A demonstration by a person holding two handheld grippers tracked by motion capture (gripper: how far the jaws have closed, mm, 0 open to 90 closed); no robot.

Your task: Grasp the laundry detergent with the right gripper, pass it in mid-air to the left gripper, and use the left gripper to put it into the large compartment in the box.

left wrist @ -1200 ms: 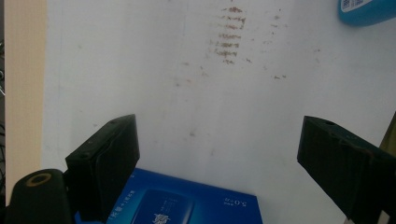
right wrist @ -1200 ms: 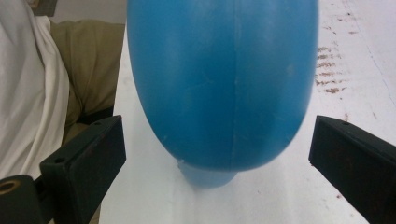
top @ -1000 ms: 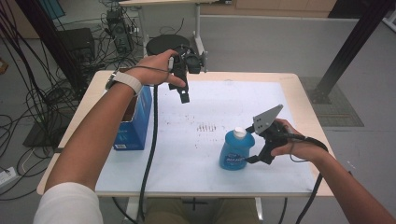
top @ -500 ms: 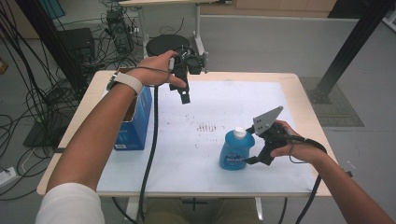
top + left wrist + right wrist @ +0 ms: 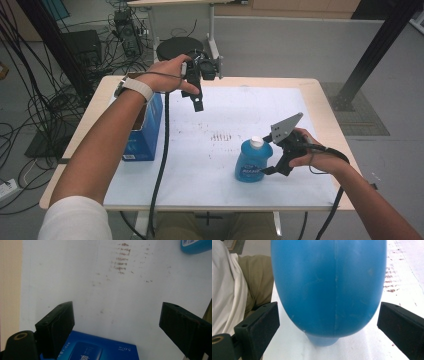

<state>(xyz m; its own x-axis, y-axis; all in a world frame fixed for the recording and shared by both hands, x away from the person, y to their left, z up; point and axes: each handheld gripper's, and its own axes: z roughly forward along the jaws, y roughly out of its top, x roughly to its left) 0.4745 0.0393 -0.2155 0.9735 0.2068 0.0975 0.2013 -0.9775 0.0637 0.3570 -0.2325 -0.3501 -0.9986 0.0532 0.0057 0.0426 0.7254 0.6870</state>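
Standing between the open right claw [image 5: 328,322], blue bottle [image 5: 328,287], untouched

A wooden table [image 5: 330,100] carries a white sheet [image 5: 250,115] that covers most of its top; bare wood shows along the far edge and both sides. Near the middle of the sheet lies a patch of brown smudges [image 5: 220,136] in short rows, with fainter specks scattered around it. A blue box [image 5: 144,135] stands upright near the left edge of the sheet. Beyond the table's far edge, a round black stool seat [image 5: 175,48] sits on the grey floor [image 5: 300,50]. Black cables [image 5: 45,85] hang and trail at the left, beside dark equipment boxes [image 5: 86,46]. A black slanted post [image 5: 372,55] rises at the right.
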